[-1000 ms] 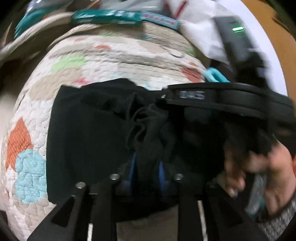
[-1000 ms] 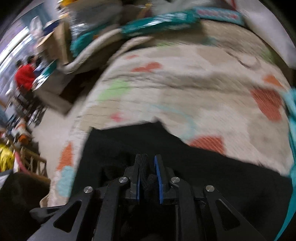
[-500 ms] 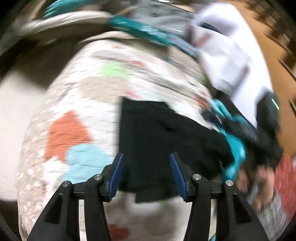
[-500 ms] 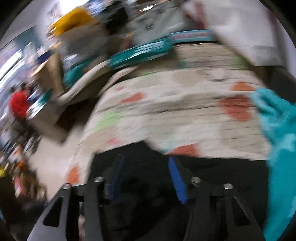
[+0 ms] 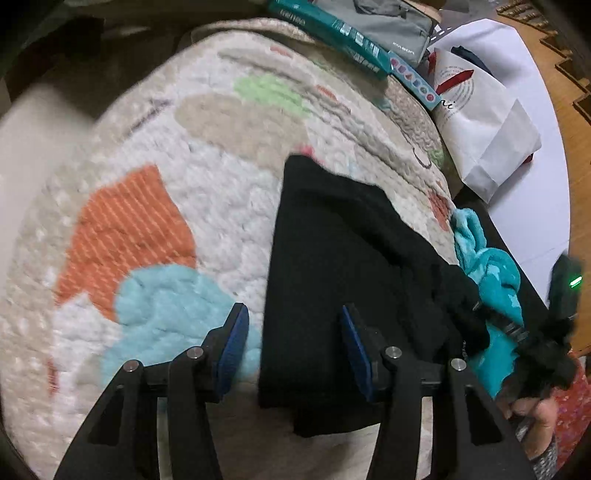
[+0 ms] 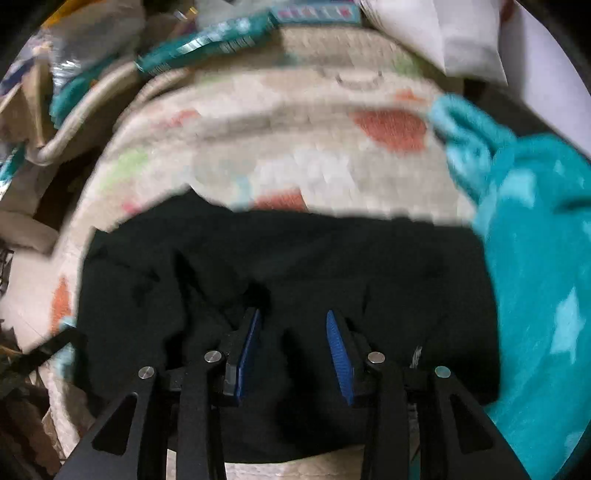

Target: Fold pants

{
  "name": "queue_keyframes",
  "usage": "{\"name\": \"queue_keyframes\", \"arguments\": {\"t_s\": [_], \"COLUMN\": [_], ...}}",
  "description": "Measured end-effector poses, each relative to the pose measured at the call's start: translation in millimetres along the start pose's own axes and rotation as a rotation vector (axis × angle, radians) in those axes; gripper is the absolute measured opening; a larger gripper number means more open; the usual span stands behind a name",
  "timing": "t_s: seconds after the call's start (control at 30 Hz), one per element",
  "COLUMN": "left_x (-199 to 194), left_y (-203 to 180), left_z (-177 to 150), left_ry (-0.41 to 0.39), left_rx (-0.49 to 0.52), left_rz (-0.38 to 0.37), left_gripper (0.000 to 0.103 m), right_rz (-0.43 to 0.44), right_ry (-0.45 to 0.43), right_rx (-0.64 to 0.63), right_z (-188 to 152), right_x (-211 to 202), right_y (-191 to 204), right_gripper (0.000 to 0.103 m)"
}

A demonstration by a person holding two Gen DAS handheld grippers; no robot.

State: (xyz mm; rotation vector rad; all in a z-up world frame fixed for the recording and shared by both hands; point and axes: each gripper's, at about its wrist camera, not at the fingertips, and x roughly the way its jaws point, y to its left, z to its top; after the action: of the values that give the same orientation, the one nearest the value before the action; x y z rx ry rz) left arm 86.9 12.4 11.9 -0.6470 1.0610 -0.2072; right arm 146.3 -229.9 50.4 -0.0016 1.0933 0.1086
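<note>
Black pants lie folded on a patterned quilt. My left gripper hovers open over the pants' left edge, one blue pad above the quilt and the other above the black cloth, gripping nothing. In the right wrist view the pants spread wide below my right gripper. Its jaws are closing, with rumpled black fabric under and between the pads, which do not press on it. At the far right of the left wrist view the right gripper's body shows as a blur, with a hand below it.
A teal fleece cloth lies bunched against the pants' right side, also visible in the left wrist view. Behind the quilt are a teal box, a grey bag and a white paper bag. Clutter lies on the left.
Both grippers were shut on bunched black fabric and have since let go and opened. The left one swung left to the pants' edge. The pants now lie flatter.
</note>
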Motion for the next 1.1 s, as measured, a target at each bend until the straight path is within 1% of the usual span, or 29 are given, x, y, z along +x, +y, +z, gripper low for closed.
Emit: {"name": "queue_keyframes", "arguments": {"t_s": [0.07, 0.1, 0.13, 0.2, 0.23, 0.3, 0.37, 0.4, 0.43, 0.47, 0.5, 0.53, 0.57, 0.6, 0.63, 0.77, 0.9, 1.0, 1.1], "left_x": [1, 2, 2, 4, 6, 6, 9, 14, 17, 18, 18, 18, 18, 17, 15, 5, -15, -31, -40], "left_y": [-4, -7, -9, -12, -14, -19, -24, -26, -27, -28, -29, -30, -30, -29, -27, -19, 1, 24, 42], "left_z": [-4, -4, -5, -7, -9, -14, -16, -17, -18, -18, -17, -15, -13, -11, -9, -4, 4, 12, 18], "left_ry": [-0.019, -0.023, -0.023, -0.017, -0.016, -0.030, -0.031, -0.013, 0.001, -0.003, 0.001, 0.007, 0.013, 0.017, 0.025, 0.024, -0.015, -0.033, -0.037], "left_rx": [0.016, 0.028, 0.035, 0.043, 0.051, 0.091, 0.123, 0.138, 0.141, 0.141, 0.143, 0.136, 0.124, 0.114, 0.101, 0.066, 0.035, -0.025, -0.068], "left_rz": [-0.007, -0.012, -0.019, -0.035, -0.032, -0.004, 0.041, 0.050, 0.054, 0.060, 0.062, 0.057, 0.052, 0.046, 0.037, 0.025, 0.055, 0.079, 0.104], "left_gripper": [0.054, 0.056, 0.056, 0.058, 0.059, 0.058, 0.032, 0.012, 0.010, 0.010, 0.009, 0.008, 0.008, 0.008, 0.008, 0.008, 0.008, 0.008, 0.009], "right_rz": [0.071, 0.120, 0.181, 0.241, 0.265, 0.260, 0.234, 0.220, 0.191, 0.159, 0.103, 0.093, 0.104, 0.146, 0.159, 0.163, 0.203, 0.247, 0.290], "right_ry": [-0.044, -0.050, -0.046, -0.026, 0.012, 0.065, 0.138, 0.190, 0.250, 0.288, 0.300, 0.300, 0.296, 0.315, 0.308, 0.273, 0.237, 0.226, 0.207], "right_rx": [-0.064, -0.114, -0.190, -0.286, -0.353, -0.421, -0.489, -0.518, -0.538, -0.550, -0.576, -0.578, -0.559, -0.516, -0.483, -0.471, -0.474, -0.477, -0.485], "right_z": [13, 21, 33, 44, 53, 57, 63, 63, 63, 62, 61, 63, 66, 71, 74, 73, 74, 82, 79], "right_x": [-11, -13, -13, -6, 7, 23, 51, 66, 83, 95, 103, 103, 100, 98, 96, 88, 78, 75, 71], "right_y": [23, 41, 68, 106, 134, 166, 195, 206, 216, 220, 225, 226, 223, 218, 213, 215, 235, 261, 282], "right_gripper": [0.043, 0.052, 0.064, 0.074, 0.075, 0.075, 0.075, 0.075, 0.069, 0.062, 0.055, 0.031, 0.003, 0.006, 0.005, 0.005, 0.005, 0.005, 0.006]}}
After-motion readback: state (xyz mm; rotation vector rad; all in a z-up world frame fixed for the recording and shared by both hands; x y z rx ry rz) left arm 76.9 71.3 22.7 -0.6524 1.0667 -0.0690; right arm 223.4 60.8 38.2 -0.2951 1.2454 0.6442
